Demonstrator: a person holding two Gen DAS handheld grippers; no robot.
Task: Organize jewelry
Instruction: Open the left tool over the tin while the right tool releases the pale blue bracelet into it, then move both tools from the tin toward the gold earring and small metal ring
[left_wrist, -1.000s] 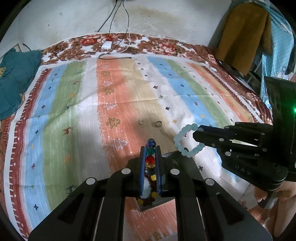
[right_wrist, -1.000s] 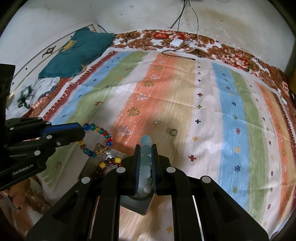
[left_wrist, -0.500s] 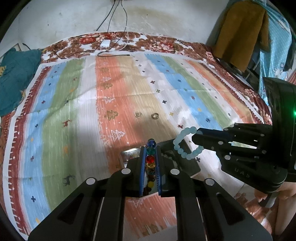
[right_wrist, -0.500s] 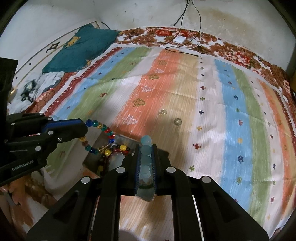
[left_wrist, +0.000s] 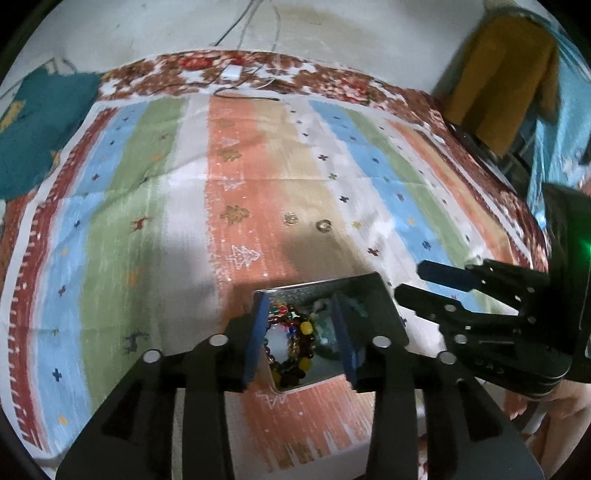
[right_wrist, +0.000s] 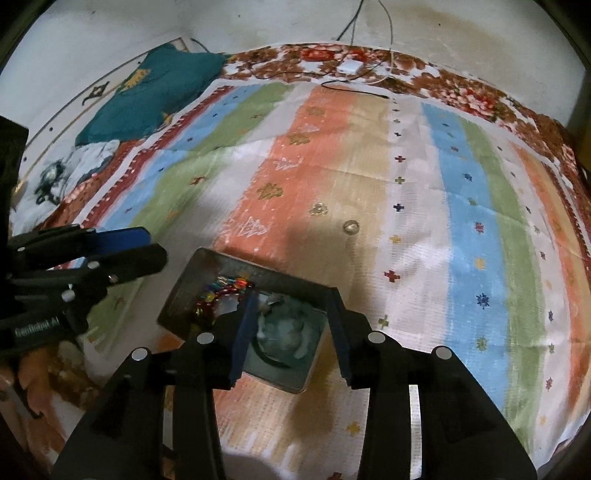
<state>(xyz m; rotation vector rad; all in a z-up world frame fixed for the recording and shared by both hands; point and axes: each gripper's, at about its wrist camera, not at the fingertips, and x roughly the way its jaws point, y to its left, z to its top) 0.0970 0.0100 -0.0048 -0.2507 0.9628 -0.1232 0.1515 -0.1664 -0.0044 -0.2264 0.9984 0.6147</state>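
Observation:
A shallow metal tray (left_wrist: 321, 286) lies on the striped cloth just below both grippers. A multicoloured bead bracelet (left_wrist: 295, 343) lies loose in the tray's left half, seen between the fingers of my left gripper (left_wrist: 300, 299), whose jaws are opening and grip nothing. In the right wrist view the same tray (right_wrist: 266, 273) holds a blurred pale blue bracelet (right_wrist: 288, 332) under my right gripper (right_wrist: 291, 295). Its jaws are opening too, and the pads press on nothing. The multicoloured bracelet (right_wrist: 221, 291) lies beside it. Two small rings (left_wrist: 290, 218) (left_wrist: 324, 225) rest on the cloth beyond the tray.
The right gripper (left_wrist: 410, 280) reaches in from the right, the left gripper (right_wrist: 155, 245) from the left. A teal garment (right_wrist: 155, 99) lies far left, and a white charger (right_wrist: 349, 66) with cables sits at the far edge. Clothes (left_wrist: 502, 74) hang at the far right.
Both grippers have opened and let go of their bracelets. The multicoloured and pale blue bracelets now lie in the tray, which has come fully into view under the fingers.

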